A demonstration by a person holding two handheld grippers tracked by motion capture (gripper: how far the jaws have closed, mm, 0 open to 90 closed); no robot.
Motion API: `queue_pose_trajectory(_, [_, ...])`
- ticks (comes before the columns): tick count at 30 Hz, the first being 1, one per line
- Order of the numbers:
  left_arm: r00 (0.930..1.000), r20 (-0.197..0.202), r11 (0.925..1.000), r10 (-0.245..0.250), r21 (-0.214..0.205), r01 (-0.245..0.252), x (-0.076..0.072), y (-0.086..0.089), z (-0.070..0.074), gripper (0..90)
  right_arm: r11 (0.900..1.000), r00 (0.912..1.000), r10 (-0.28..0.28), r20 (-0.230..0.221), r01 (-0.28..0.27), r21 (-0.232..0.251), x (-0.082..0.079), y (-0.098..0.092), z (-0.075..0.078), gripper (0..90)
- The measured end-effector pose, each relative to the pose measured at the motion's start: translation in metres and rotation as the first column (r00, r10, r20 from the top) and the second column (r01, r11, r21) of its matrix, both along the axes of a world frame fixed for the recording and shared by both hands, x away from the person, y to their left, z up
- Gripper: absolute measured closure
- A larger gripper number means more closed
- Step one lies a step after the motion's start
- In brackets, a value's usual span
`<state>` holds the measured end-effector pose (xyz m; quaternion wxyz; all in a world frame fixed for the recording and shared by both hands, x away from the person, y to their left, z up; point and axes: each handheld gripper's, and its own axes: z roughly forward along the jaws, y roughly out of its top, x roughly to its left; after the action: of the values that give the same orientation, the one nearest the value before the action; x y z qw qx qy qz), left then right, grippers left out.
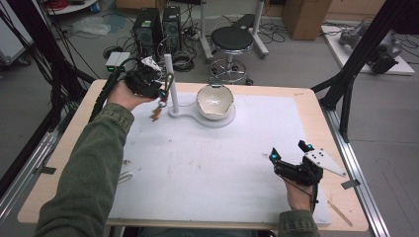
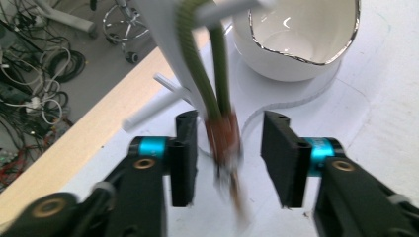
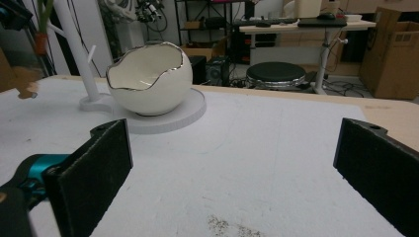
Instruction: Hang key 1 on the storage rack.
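A green cord loop point(image 2: 197, 74) with a brown band point(image 2: 222, 138) and a tassel hangs from a peg of the white stand point(image 1: 173, 96) at the back left of the mat. My left gripper point(image 2: 230, 163) is open, one jaw on each side of the brown band, with a gap on both sides. In the high view the left gripper point(image 1: 160, 94) sits just left of the stand post, and the tassel point(image 1: 157, 113) dangles below it. A white eggshell-shaped bowl point(image 1: 215, 101) rests on the stand's round base. My right gripper point(image 1: 287, 149) is wide open near the front right, with nothing between its jaws.
A white mat point(image 1: 212, 163) covers most of the wooden table point(image 1: 64, 148). A thin wooden stick point(image 1: 341, 212) lies at the front right corner. Beyond the far edge stand a black stool point(image 1: 231, 39) and computer towers point(image 1: 148, 27) among floor cables.
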<state>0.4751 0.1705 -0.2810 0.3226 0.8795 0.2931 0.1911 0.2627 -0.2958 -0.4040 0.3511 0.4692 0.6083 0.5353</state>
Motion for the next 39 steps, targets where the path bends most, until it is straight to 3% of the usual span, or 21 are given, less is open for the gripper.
queue_pose_trajectory(1, [0.9999, -0.010, 1.0000, -0.003, -0.004, 0.003, 0.000, 0.000, -0.001, 55.4, 1.0000, 1.0000, 0.000, 0.000, 0.000, 0.000, 0.000, 0.000, 0.000, 0.4])
queue_pose_trajectory(2, [0.9998, -0.018, 1.0000, -0.004, -0.006, 0.004, 0.001, -0.001, -0.001, 47.8, 1.0000, 1.0000, -0.001, 0.001, 0.001, -0.001, 0.000, 0.000, 0.000, 0.4])
queue_pose_trajectory(8, [0.9982, -0.056, 0.9994, -0.019, -0.030, 0.017, 0.000, -0.005, -0.002, 36.0, 1.0000, 1.0000, -0.002, -0.002, 0.002, 0.005, -0.001, -0.001, 0.000, 0.4])
queue_pose_trajectory(11, [0.9983, -0.055, 0.9991, -0.020, -0.037, 0.018, -0.003, -0.006, -0.002, 33.0, 1.0000, 1.0000, -0.003, -0.003, 0.003, 0.009, -0.001, -0.001, 0.000, 0.5])
queue_pose_trajectory(14, [0.9991, -0.040, 0.9965, -0.010, -0.084, 0.007, -0.007, -0.005, -0.003, 26.1, 1.0000, 1.0000, -0.001, -0.008, 0.001, 0.008, -0.001, -0.001, 0.000, 0.4])
queue_pose_trajectory(15, [0.9991, -0.041, 0.9947, -0.003, -0.103, -0.001, -0.008, -0.004, -0.005, 16.9, 1.0000, 1.0000, -0.003, -0.006, 0.003, 0.007, -0.001, -0.001, 0.000, 0.5])
queue_pose_trajectory(20, [0.9980, -0.056, 0.9948, 0.029, -0.096, -0.034, -0.012, 0.001, -0.010, 6.6, 1.0000, 1.0000, -0.002, -0.005, 0.002, 0.008, -0.002, -0.001, 0.000, 0.5])
queue_pose_trajectory(24, [0.9983, -0.051, 0.9892, 0.029, -0.142, -0.036, -0.022, 0.004, -0.015, 4.9, 0.9999, 1.0000, -0.001, -0.005, 0.001, 0.011, -0.001, -0.001, 0.000, 0.4])
queue_pose_trajectory(30, [0.9984, -0.030, 0.9897, 0.047, -0.134, -0.051, -0.033, 0.007, -0.020, 1.7, 0.9999, 1.0000, 0.001, -0.007, -0.001, 0.012, -0.001, 0.000, 0.000, 0.5])
queue_pose_trajectory(39, [0.9992, -0.029, 0.9896, 0.026, -0.140, -0.030, -0.048, 0.010, -0.017, 1.7, 0.9999, 1.0000, -0.002, -0.002, 0.002, 0.013, -0.001, -0.001, 0.000, 0.5])
